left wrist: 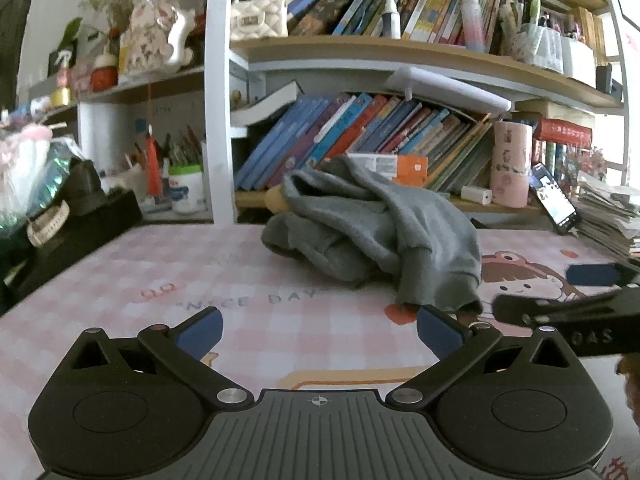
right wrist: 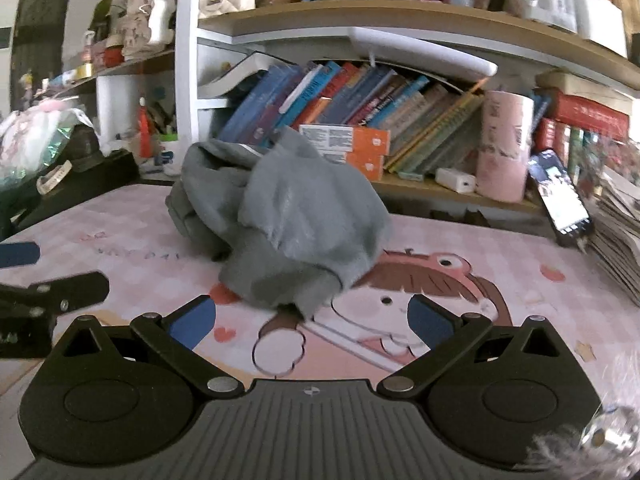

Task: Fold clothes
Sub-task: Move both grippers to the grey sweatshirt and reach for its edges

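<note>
A crumpled grey garment (left wrist: 372, 232) lies in a heap on the pink checked table mat (left wrist: 160, 280), near the bookshelf. In the right wrist view it (right wrist: 288, 220) sits just ahead of my fingers. My left gripper (left wrist: 318, 332) is open and empty, a short way in front of the garment, with its right fingertip near the hem. My right gripper (right wrist: 310, 322) is open and empty, its fingers close to the garment's near edge. The right gripper's fingers (left wrist: 552, 308) show at the right edge of the left view.
A bookshelf full of books (left wrist: 360, 132) stands right behind the table. A phone (right wrist: 560, 196) leans by a stack of papers (right wrist: 616, 232) at the right. A pink cup (right wrist: 504, 144), a black box (left wrist: 80, 224) and jars (left wrist: 186, 192) stand at the left and back.
</note>
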A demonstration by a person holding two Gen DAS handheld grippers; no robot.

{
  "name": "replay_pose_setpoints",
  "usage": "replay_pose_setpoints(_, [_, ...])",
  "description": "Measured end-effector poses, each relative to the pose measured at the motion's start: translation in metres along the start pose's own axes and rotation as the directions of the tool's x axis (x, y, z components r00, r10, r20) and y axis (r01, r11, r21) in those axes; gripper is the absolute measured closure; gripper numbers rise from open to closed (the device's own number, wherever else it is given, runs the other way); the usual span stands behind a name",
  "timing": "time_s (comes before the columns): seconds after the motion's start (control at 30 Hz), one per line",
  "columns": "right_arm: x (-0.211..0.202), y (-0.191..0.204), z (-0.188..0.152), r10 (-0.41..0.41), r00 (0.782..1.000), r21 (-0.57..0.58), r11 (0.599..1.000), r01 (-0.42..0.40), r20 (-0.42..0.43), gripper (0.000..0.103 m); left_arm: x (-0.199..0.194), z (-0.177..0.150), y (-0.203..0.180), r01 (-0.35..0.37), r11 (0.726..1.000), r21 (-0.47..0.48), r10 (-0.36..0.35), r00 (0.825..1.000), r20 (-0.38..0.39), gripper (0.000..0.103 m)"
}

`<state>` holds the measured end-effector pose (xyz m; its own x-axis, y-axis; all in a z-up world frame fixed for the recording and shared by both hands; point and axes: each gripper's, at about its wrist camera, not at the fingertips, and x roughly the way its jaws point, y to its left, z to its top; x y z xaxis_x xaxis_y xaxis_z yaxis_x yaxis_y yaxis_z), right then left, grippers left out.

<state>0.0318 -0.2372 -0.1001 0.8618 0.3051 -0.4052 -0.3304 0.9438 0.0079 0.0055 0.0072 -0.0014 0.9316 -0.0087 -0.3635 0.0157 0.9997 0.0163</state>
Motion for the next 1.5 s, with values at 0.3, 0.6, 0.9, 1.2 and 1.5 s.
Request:
replay_pose_setpoints(0.3, [0.030, -0.012, 0.013, 0.100, 0.995, -0.069, 0.992, -0.101, -0.022, 0.000, 0.011, -0.001, 0.006, 0.004, 0.998, -0.059, -0.008, 0.998, -0.069, 0.000])
replay_pose_setpoints(0.6, [0.020, -0.033, 0.011, 0.137, 0.990, -0.074, 0.988, -0.134, 0.045, 0.000, 0.006, -0.003, 0.006, 0.012, 0.998, -0.068, -0.016, 0.998, -0.052, 0.000])
replay_pose_setpoints(0.9, [0.006, -0.056, 0.016, 0.141, 0.986, 0.056, 0.988, -0.146, 0.086, 0.000, 0.028, 0.027, -0.021, 0.101, 0.994, -0.049, -0.104, 0.993, -0.053, 0.001])
replay_pose_setpoints(1.2, [0.003, -0.093, 0.020, 0.079, 0.991, 0.245, 0.964, -0.103, 0.106, 0.000, 0.083, 0.054, -0.059, 0.139, 0.990, -0.010, -0.139, 0.985, -0.105, 0.031])
replay_pose_setpoints(1.5, [0.003, -0.116, 0.019, 0.038, 0.994, 0.355, 0.932, -0.073, 0.105, 0.000, 0.130, 0.067, -0.066, 0.038, 0.997, -0.063, -0.046, 0.991, -0.126, 0.044])
